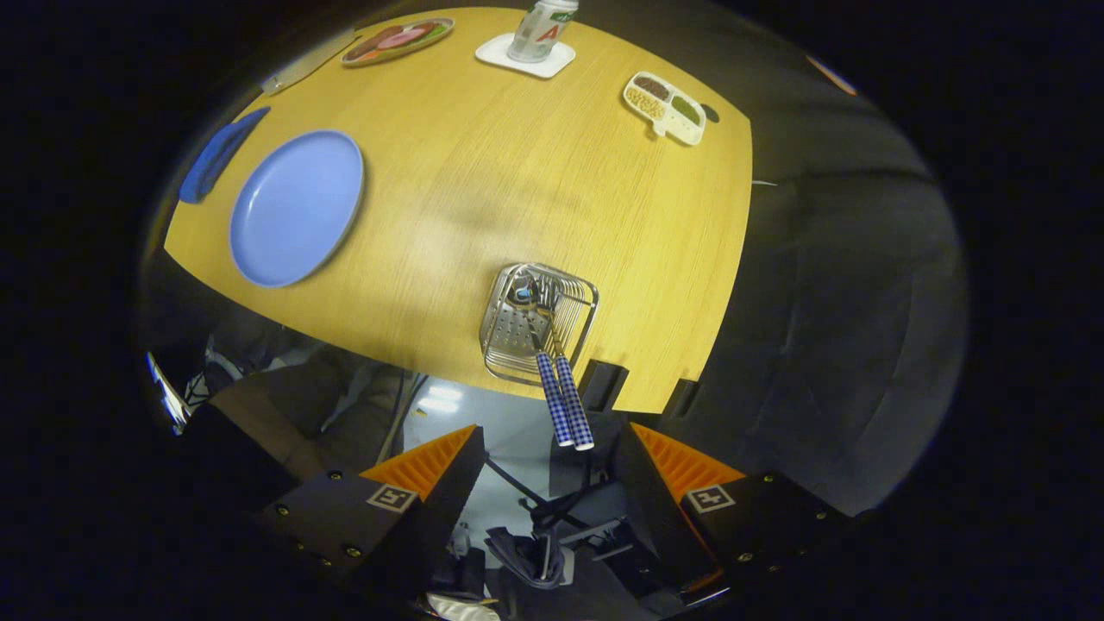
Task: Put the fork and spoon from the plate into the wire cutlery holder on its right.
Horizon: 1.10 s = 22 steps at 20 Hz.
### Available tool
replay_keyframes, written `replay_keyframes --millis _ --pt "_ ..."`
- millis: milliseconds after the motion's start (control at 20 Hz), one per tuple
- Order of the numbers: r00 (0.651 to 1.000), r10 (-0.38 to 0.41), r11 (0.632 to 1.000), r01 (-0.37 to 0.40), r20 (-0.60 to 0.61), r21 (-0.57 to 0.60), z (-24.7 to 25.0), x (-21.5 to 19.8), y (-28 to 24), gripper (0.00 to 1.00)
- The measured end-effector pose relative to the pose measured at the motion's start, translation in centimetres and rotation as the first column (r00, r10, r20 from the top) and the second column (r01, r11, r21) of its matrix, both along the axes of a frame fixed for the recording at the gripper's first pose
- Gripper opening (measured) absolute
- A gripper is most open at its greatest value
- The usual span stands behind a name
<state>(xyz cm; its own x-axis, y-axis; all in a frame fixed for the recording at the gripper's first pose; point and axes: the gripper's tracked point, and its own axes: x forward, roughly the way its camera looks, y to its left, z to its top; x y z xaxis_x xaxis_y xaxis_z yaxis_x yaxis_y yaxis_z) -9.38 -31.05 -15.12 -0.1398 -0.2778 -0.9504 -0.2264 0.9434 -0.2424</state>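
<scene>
A round wooden table (517, 190) takes up most of the gripper view, seen from above, with dark booth cloth to its 3 o'clock side and a pale floor (509, 423) showing below its near edge.

At the near edge, about 6 o'clock on the tabletop, sits the wire holder (504, 332). The fork (573, 398) and spoon (554, 405) both stand in it, heads down inside the wires, their blue-checked handles leaning out side by side over the table edge toward the gripper (which utensil is which cannot be told for sure). The blue plate (296, 207) lies bare at 9 o'clock, well apart from the holder, with a folded blue cloth (220, 155) just beyond it.

Farther off, at 11 o'clock, a dish of food (397, 40); at 12, a can (542, 28) on a white coaster (498, 53); at 1, a divided snack tray (690, 129).

The gripper (552, 466) hangs off the table edge with its fingers (431, 461) spread wide and holding nothing; the handle tips sit just ahead of the gap, touching neither finger. Under the fingers lies a dark tangle of gear on the floor.
</scene>
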Motion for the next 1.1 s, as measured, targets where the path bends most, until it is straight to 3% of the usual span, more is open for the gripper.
replay_keyframes --millis 400,600,700,800,1100 --pt "0.989 -0.052 0.993 0.037 0.135 0.110 0.1 -1.4 4.0 0.97" --pt "0.947 -0.070 0.983 0.012 0.313 0.183 0.4 1.2 7.6 0.97" --pt "0.894 -0.084 0.978 -0.011 0.439 0.209 1.2 3.5 9.2 0.97" --pt "0.817 -0.088 0.976 -0.043 0.570 0.213 2.6 5.8 10.7 0.97" --pt "0.601 -0.140 0.962 -0.105 0.787 0.251 7.0 8.7 14.7 0.97"
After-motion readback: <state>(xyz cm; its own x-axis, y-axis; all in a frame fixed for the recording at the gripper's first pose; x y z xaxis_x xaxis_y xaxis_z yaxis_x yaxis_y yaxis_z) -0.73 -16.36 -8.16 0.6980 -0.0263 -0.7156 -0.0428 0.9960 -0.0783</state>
